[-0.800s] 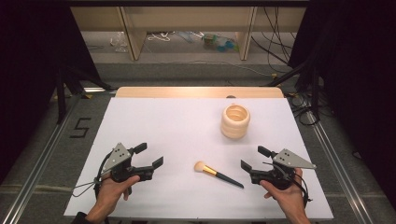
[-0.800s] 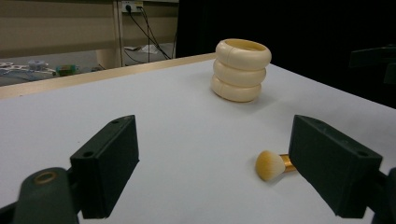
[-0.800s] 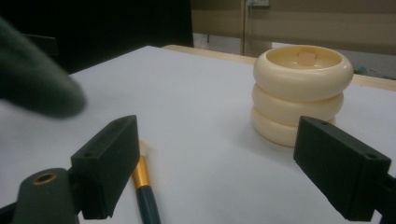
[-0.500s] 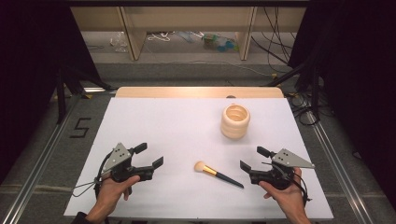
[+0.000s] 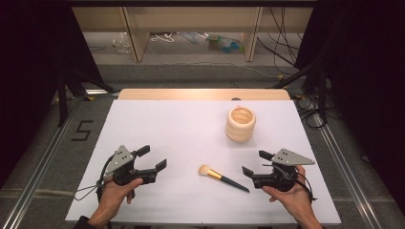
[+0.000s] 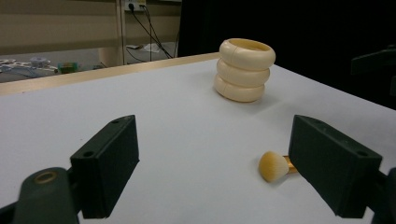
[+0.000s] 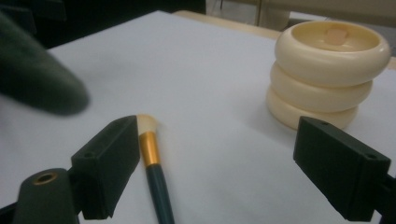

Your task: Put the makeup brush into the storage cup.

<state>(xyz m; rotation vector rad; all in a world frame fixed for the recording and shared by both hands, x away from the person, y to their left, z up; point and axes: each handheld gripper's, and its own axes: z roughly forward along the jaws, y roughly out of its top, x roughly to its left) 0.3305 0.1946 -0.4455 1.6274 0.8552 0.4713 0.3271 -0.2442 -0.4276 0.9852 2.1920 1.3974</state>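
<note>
Brush [image 5: 222, 176] lies flat on the white tabletop [image 5: 181, 129] between the two hands, bristles toward the left tool [image 5: 152, 160], dark handle end just beside the right tool [image 5: 254, 163]. Both tools stand wide open and hold nothing. The ribbed cream holder [image 5: 240, 123] stands upright, well apart behind. The likely step is picking the brush up: bring the right tool square across the handle near the gold band, low to the tabletop, and close gently.

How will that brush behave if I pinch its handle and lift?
The brush looks slim and light, so it should lift easily. Its round, smooth handle may roll or slip. The soft bristle head will likely flex, and it lies flat on the table, leaving little room underneath.
</note>
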